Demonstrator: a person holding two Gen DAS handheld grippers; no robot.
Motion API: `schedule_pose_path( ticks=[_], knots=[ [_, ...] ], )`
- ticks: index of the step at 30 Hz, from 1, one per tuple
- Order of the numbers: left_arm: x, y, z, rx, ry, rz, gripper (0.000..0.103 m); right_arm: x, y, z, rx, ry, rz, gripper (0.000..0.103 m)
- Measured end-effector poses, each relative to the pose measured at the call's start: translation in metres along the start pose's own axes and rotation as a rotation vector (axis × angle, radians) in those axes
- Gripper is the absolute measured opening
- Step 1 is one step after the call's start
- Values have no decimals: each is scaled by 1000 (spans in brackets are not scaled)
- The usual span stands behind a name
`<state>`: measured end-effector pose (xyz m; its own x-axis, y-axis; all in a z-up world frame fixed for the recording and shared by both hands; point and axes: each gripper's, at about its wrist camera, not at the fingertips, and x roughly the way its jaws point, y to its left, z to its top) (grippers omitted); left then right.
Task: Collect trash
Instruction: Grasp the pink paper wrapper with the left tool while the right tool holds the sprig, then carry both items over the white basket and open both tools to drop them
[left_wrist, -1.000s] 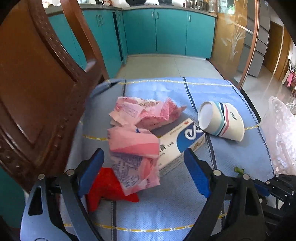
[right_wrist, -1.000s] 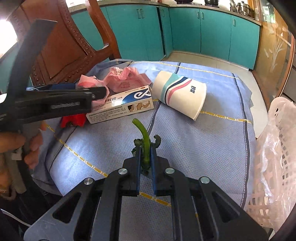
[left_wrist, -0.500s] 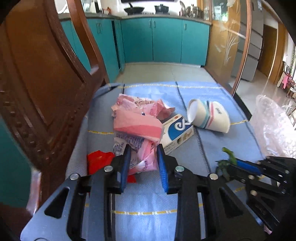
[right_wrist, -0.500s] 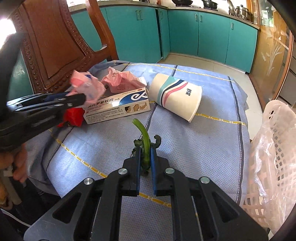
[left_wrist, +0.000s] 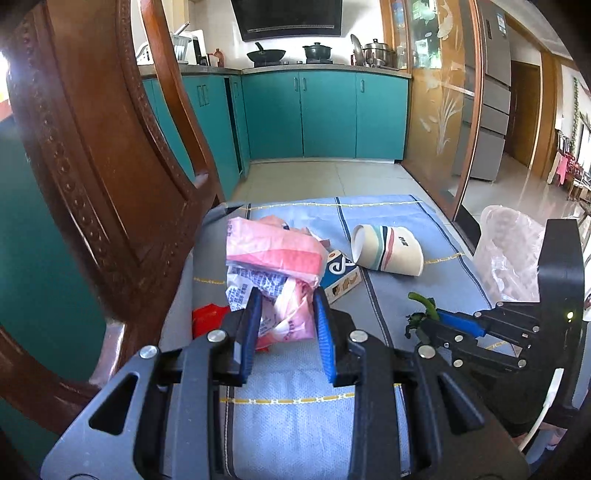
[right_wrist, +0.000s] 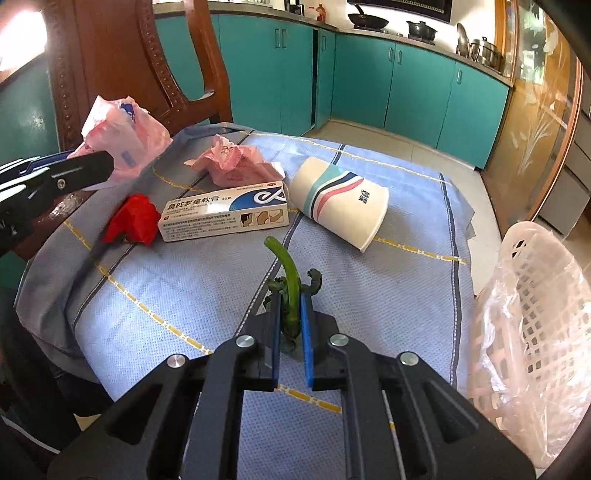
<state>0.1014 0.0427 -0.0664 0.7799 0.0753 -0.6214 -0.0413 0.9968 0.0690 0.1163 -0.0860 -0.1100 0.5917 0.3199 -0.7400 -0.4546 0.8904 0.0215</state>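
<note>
Left tongs (left_wrist: 287, 325) clamp pink printed wrapper (left_wrist: 273, 266); right tongs (right_wrist: 291, 325) pinch green stem (right_wrist: 288, 273); box (right_wrist: 225, 210) reads "20g".

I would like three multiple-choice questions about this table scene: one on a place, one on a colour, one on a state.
1. Where is the medicine box?
A. between the red scrap and the paper cup
B. inside the basket
C. on the chair

2. What colour is the stem in the right hand-held gripper?
A. red
B. green
C. white

3. How is the paper cup?
A. upright
B. crushed flat
C. lying on its side

Answers: 1 A, red scrap one side, cup the other; 2 B, clearly green; 3 C, its side rests on the cloth.
</note>
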Motion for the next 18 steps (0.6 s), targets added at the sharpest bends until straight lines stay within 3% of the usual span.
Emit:
schedule_pose_path(
  ticks=[10, 13, 18],
  knots=[
    [-8, 3, 4, -38, -41, -53, 29, -33, -26, 8, 68, -103, -26, 11],
    [-14, 4, 5, -55, -77, -105, 29, -51, -42, 11, 117, -167, 15, 11],
    [-14, -2, 3, -47, -78, -121, 29, -67, -57, 12, 159, -211, 36, 11]
  ],
)
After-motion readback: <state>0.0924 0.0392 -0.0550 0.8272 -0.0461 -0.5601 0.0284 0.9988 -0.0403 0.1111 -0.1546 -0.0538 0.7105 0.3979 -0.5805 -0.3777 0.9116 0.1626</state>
